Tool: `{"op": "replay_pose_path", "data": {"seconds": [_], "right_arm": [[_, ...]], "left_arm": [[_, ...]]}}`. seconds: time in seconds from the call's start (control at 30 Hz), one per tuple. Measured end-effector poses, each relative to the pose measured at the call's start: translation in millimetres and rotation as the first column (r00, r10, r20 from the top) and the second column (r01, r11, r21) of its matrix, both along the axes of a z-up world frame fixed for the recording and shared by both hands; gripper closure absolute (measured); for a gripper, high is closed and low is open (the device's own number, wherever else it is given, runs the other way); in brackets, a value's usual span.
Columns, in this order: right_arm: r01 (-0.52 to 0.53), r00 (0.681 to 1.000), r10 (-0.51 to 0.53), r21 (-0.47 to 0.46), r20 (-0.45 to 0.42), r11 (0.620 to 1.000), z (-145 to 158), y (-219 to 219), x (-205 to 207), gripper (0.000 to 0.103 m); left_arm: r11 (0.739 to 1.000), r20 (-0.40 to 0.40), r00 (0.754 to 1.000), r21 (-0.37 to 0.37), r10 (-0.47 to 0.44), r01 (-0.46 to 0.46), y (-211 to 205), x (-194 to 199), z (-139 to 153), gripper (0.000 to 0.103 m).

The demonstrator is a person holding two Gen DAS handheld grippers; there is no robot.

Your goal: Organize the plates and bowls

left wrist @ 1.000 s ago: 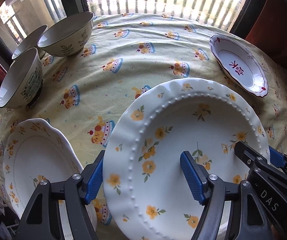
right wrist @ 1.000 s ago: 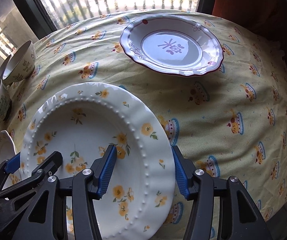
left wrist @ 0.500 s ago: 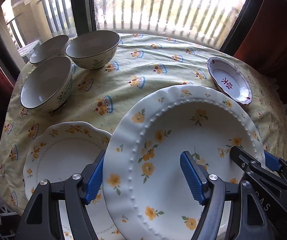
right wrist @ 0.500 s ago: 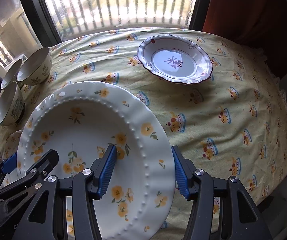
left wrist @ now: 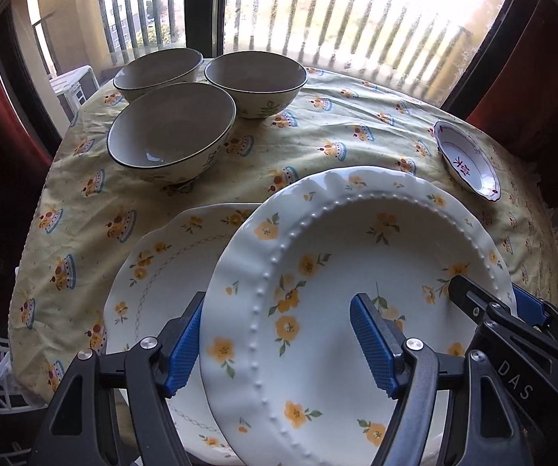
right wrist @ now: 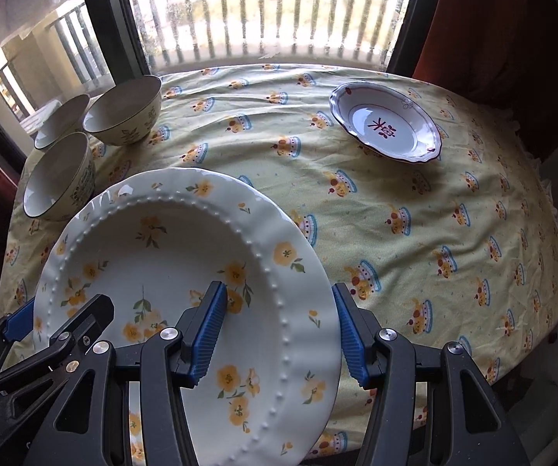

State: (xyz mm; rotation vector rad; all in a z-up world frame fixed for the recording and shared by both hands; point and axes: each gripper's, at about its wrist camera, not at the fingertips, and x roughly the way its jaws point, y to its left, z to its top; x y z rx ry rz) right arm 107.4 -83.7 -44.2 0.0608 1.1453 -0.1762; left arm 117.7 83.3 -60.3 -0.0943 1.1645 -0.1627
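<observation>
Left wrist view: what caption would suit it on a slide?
Both grippers, left gripper and right gripper, hold a yellow-flowered plate above a second flowered plate, three bowls behind.

The letters "DAS" stood in pale print on the black body of the right gripper [left wrist: 511,310], seen at the lower right of the left wrist view. A dark red character, like a Chinese sign, sat in the middle of the small red-rimmed dish [right wrist: 385,128]; its meaning could not be told
</observation>
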Motion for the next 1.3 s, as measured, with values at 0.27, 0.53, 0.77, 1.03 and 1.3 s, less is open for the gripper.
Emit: {"op": "replay_pose_path", "data": {"seconds": [0.27, 0.53, 0.77, 1.03, 1.3], "right_arm": [[-0.013, 0.999, 0.014, 0.003, -0.039, 1.0, -17.7, 36.3, -5.4, 0.044], [-0.036, 0.994, 0.035, -0.004, -0.102, 0.999, -39.7, 57.7, 1.1, 0.044], [-0.066, 0.991, 0.06, -0.04, -0.117, 0.997, -45.8, 65.9, 13.6, 0.044], [-0.082, 0.988, 0.073, -0.057, -0.135, 0.995, -52.3, 67.0, 24.3, 0.045], [-0.078, 0.99, 0.071, -0.056, -0.126, 0.995, -54.8, 68.3, 22.8, 0.046]], "left_arm": [[1.0, -0.064, 0.998, 0.009, 0.012, -0.011, 28.2, -5.1, -24.2, 0.03], [1.0, -0.132, 0.991, 0.005, 0.025, -0.024, 42.7, -6.9, -48.7, 0.03], [1.0, -0.159, 0.987, 0.0, 0.025, -0.025, 41.8, -2.9, -61.1, 0.03], [0.998, -0.135, 0.99, 0.047, 0.049, -0.043, 41.4, 5.2, -60.4, 0.028], [0.994, -0.112, 0.993, 0.101, 0.048, -0.037, 38.6, 9.4, -59.9, 0.027]]}}
